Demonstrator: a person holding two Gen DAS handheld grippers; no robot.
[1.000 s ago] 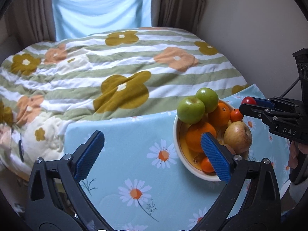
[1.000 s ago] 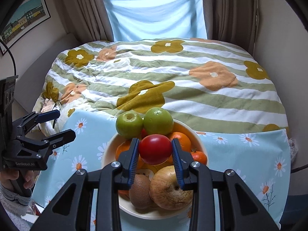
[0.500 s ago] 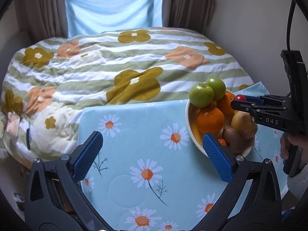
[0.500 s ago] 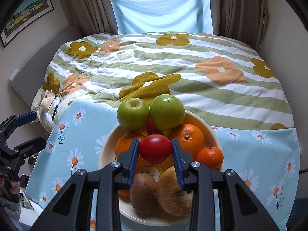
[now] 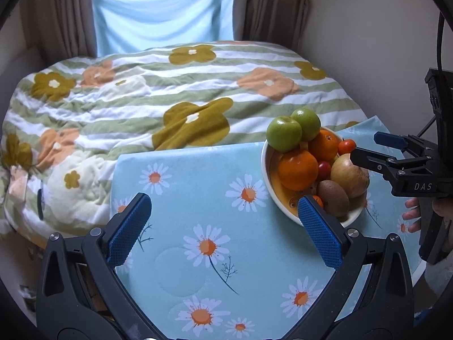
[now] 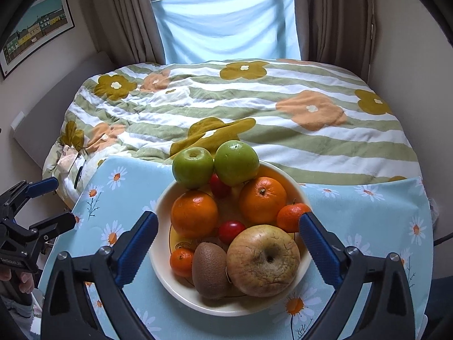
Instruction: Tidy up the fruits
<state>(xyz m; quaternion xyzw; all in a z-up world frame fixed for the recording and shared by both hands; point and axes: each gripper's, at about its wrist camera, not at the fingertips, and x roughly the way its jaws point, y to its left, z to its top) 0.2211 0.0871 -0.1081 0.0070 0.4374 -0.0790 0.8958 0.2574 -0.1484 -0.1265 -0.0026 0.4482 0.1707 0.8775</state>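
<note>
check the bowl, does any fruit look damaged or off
One does: the large yellowish apple at the near edge of the bowl has wrinkled, shrivelled skin with brownish patches, unlike the two smooth green apples at the far side. Nothing has spilled; all the fruit sits inside the bowl.

the left wrist view looks from the tabletop's (image 5: 198,204) near left, facing the bed (image 5: 141,104), with the fruit bowl (image 5: 267,181) off to its right. the right wrist view sits close above the bowl (image 6: 161,243), facing the same bed (image 6: 283,130). both share bowl, bed and the curtained window (image 6: 226,19).
</note>
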